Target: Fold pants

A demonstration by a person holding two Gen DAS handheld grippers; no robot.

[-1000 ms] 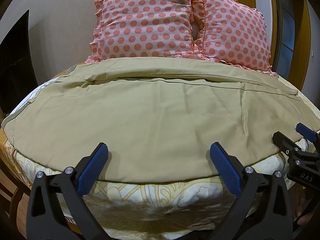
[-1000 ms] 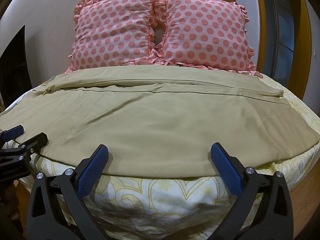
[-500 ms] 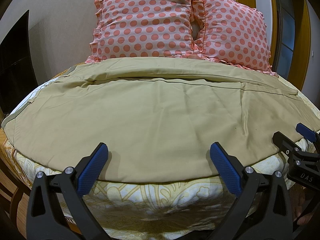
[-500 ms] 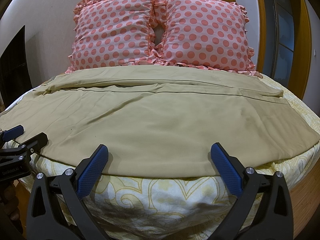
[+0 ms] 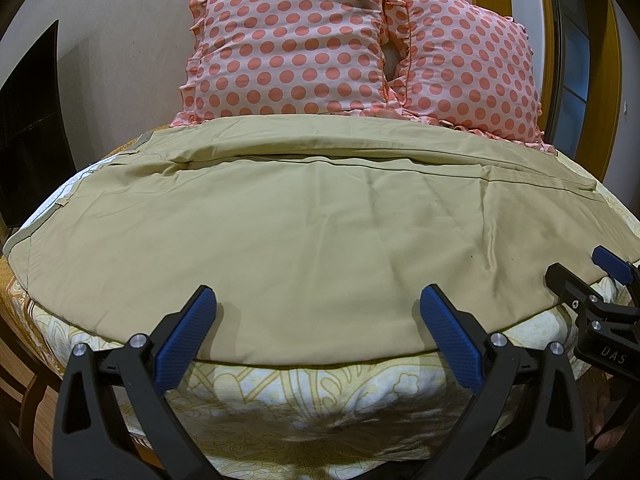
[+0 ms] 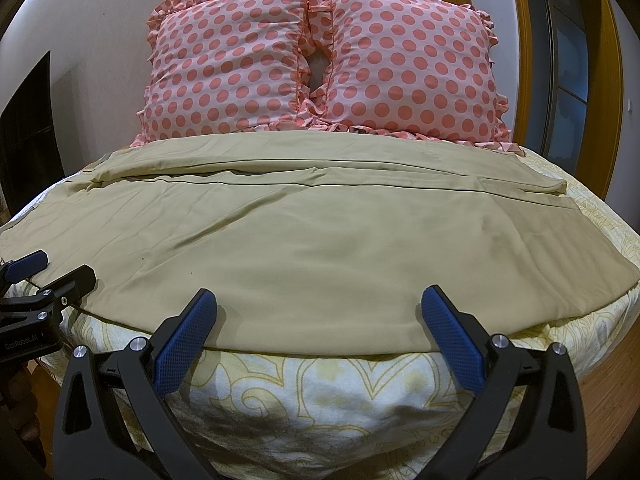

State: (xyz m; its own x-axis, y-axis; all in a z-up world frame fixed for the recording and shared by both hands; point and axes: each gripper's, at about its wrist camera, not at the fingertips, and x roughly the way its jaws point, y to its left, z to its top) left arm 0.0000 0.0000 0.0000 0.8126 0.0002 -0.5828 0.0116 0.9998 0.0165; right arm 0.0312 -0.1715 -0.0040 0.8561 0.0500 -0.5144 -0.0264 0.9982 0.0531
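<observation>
Only the near hem of the khaki pants (image 5: 312, 240) shows fully; they lie flat across the bed (image 5: 320, 396), their far edge tucked against two dotted pillows (image 6: 320, 64). Left gripper (image 5: 318, 306) and right gripper (image 6: 319, 306) hover wide apart, empty, short of that hem.

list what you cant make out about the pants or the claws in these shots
- Pants far edge: both views, pressed against the polka-dot pillows, hidden.
- Pants' left end: right wrist view, behind the left claw.
- Right claw: left wrist view, cut off by the frame edge.
</observation>
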